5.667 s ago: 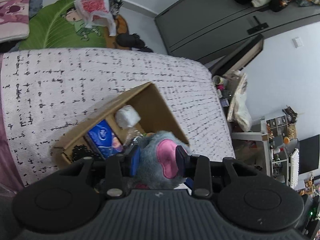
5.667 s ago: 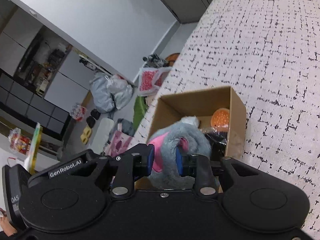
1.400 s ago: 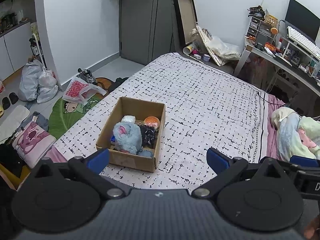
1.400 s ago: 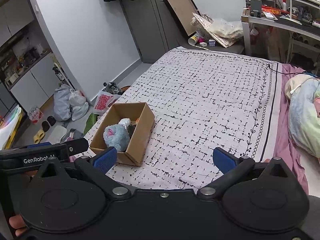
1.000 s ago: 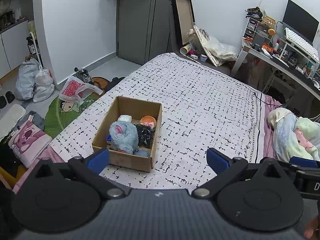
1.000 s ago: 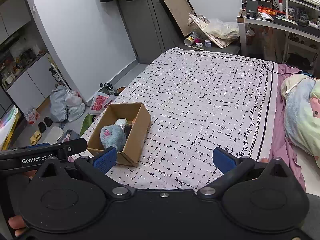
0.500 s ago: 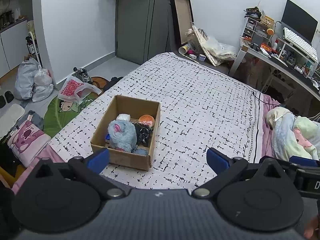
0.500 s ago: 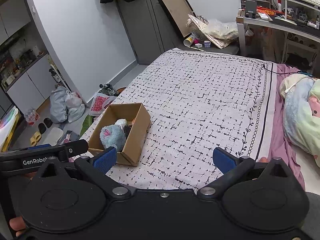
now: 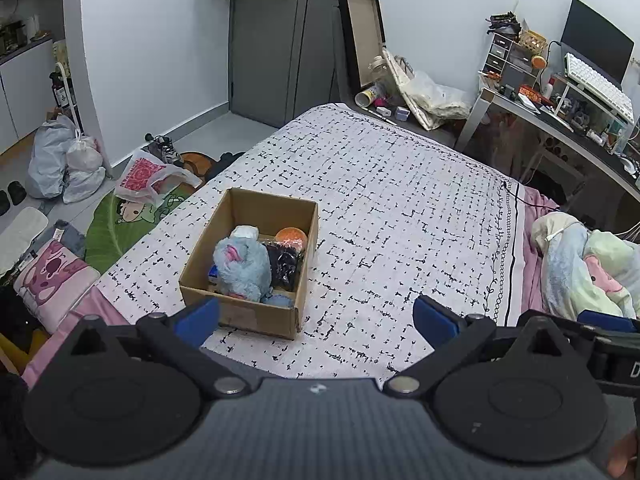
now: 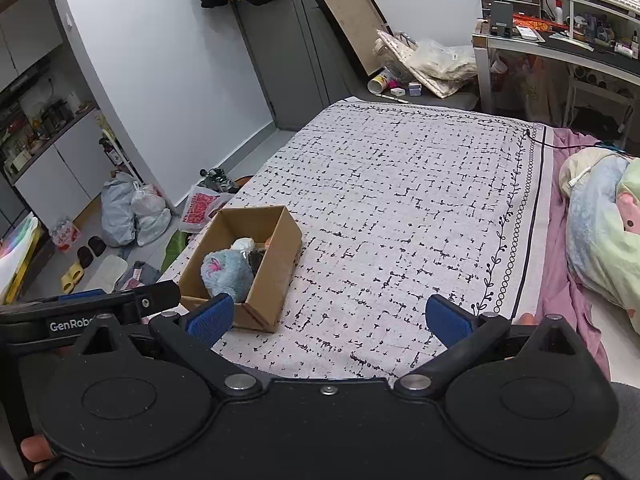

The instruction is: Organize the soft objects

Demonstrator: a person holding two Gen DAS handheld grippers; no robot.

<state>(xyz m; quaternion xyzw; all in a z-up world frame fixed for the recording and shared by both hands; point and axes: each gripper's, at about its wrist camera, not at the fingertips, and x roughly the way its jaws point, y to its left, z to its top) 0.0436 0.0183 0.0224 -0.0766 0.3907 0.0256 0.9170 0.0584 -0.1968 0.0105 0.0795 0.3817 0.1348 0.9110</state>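
Two grippers, both empty. Left gripper (image 9: 316, 316): fingers spread wide, nothing between them, held high and well back from the box. Right gripper (image 10: 328, 318): fingers likewise spread wide and empty, also well back from the box.

Box (image 9: 202, 256): brown cardboard, open top, on the bed (image 9: 400, 208) near its floor-side edge.

Contents of box:
- plush (image 9: 242, 266), blue-grey with pink patch, bulging above the near rim;
- orange ball (image 9: 291, 235), far corner;
- dark bundle (image 9: 285, 265), just beside the plush;
- white wad (image 9: 246, 232), behind the plush;
- small blue item (image 9: 278, 300), near wall, partly hidden.

Outside the box: bedding heap (image 9: 588, 268), well apart, at the opposite side of the bed; whether it belongs to the task cannot be told.

Status, judged: soft things appear gathered; sorting near done.

Risks:
- plush sits proud of the rim and may roll out if the box is nudged;
- box stands near the bed edge, so a push toward the floor could tip it over;
- springy mattress may shift the box under any pressing.
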